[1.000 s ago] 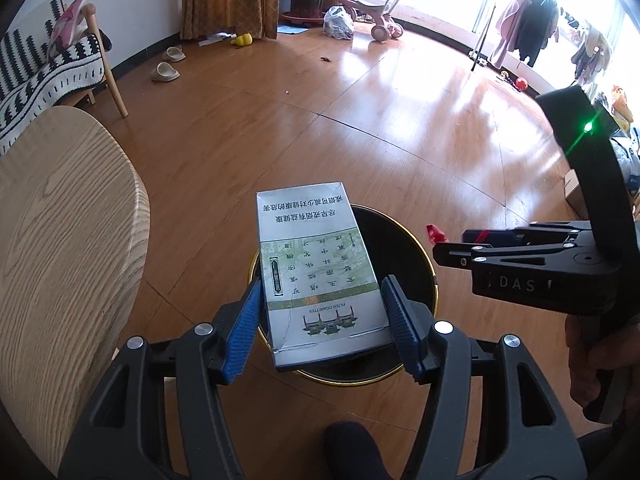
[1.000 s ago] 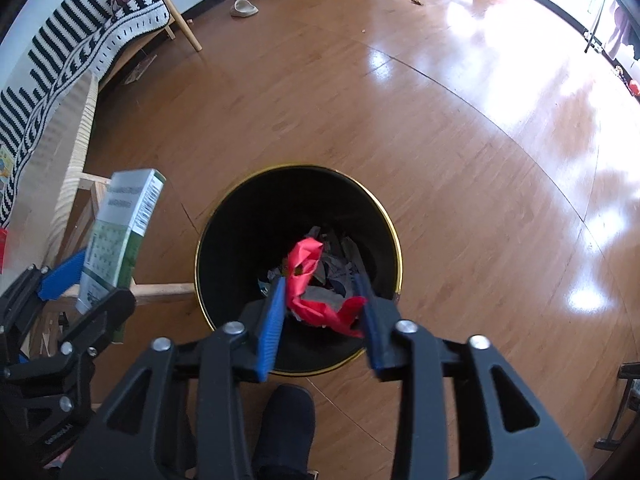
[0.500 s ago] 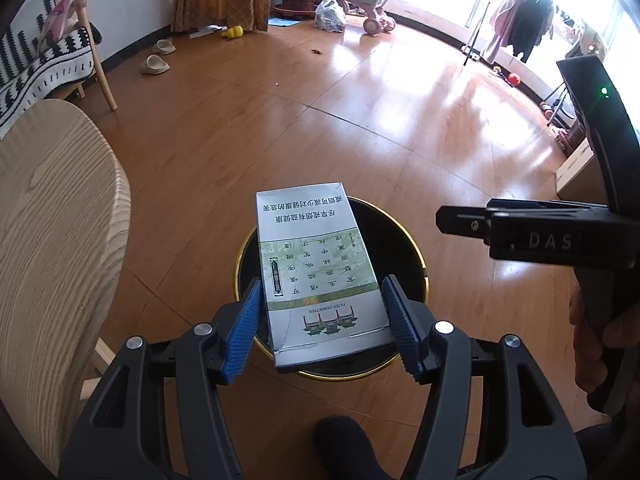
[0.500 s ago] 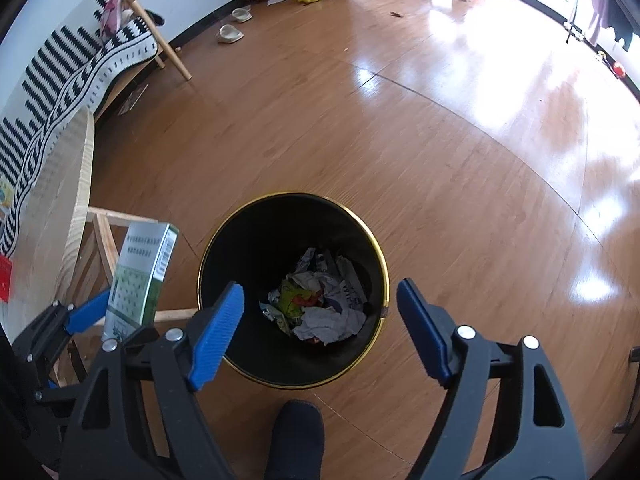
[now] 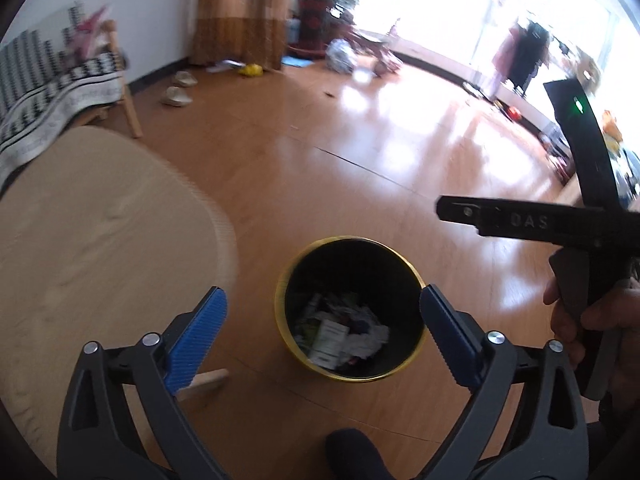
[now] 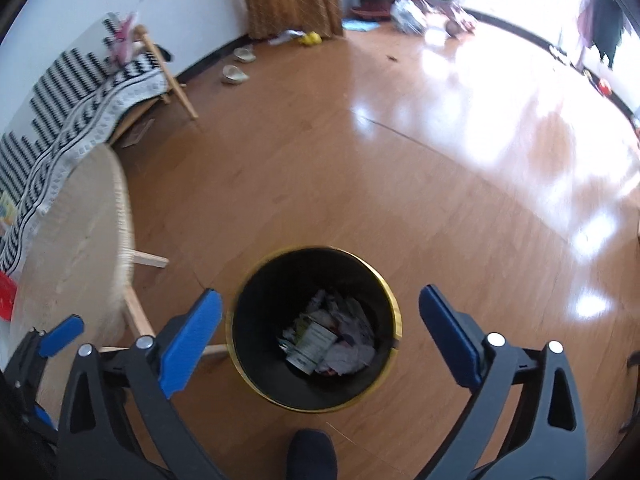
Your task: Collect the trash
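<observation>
A black bin with a gold rim (image 5: pixel 348 239) stands on the wooden floor, also seen in the right wrist view (image 6: pixel 320 249). Inside lie crumpled paper scraps and the green-and-white carton (image 5: pixel 328 338) (image 6: pixel 314 342), on top of the pile. My left gripper (image 5: pixel 322 292) hangs above the bin. Its jaws are opening wide and nothing is between them. My right gripper (image 6: pixel 320 292) hovers over the bin too, its jaws also opening with nothing between them. A hand (image 5: pixel 592 320) grips the right gripper's handle at the right of the left wrist view.
A round light-wood table (image 5: pixel 100 240) (image 6: pixel 72 240) stands left of the bin, with a red item (image 6: pixel 6 296) on it. A striped-cover bench (image 6: pixel 80 92) lines the wall. A dark shoe tip (image 6: pixel 312 456) is just before the bin. Slippers (image 5: pixel 176 96) lie far back.
The left gripper opened and the carton fell into the bin. The right gripper let go of a red wrapper and opened wide. Both grippers rose away from the bin.
</observation>
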### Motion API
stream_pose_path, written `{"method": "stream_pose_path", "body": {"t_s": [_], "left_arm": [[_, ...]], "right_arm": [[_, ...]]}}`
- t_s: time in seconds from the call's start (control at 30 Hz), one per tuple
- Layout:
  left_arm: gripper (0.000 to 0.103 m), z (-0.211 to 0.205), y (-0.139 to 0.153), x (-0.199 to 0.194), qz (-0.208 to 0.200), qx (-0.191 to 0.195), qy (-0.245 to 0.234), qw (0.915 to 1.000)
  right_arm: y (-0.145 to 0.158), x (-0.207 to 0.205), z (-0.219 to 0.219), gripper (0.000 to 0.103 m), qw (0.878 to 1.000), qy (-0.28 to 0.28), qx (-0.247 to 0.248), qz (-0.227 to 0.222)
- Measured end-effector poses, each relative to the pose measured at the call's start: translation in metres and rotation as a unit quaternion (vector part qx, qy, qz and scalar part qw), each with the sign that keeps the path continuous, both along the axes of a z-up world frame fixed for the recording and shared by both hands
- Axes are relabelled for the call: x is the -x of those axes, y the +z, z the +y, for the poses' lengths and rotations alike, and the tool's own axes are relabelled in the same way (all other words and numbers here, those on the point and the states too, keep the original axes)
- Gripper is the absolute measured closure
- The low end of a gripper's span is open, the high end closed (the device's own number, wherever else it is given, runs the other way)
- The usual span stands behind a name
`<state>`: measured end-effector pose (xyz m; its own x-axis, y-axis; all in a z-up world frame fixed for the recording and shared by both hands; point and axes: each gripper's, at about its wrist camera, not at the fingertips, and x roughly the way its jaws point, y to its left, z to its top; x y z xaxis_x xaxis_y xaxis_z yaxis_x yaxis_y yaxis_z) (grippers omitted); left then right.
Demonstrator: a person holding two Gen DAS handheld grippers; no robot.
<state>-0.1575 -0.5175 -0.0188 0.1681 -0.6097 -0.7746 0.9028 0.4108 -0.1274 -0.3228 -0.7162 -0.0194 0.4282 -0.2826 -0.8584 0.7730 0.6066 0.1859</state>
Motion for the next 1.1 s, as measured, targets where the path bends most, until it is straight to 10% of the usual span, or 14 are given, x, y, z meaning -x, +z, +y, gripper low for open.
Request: {"method": "stream_pose_path", "body": {"t_s": [0.33, 0.83, 1.1], "left_arm": [[0.007, 0.159, 0.038, -0.123, -0.040, -0.025, 0.186, 0.9814], [0.007, 0.421, 0.053, -0.207, -0.072, -0.045, 0.411, 0.9077], [0.007, 0.486, 0.042, -0.222, -0.070, -0.057, 0.459, 0.8840]], "right_arm": [[0.037, -0.132, 0.109, 0.007, 0.990, 0.136, 0.037, -0.012], [0.042, -0.317, 0.349, 0.007, 0.929, 0.366, 0.050, -0.011], [0.034, -0.359, 0.420, 0.007, 0.909, 0.414, 0.048, -0.011]]}}
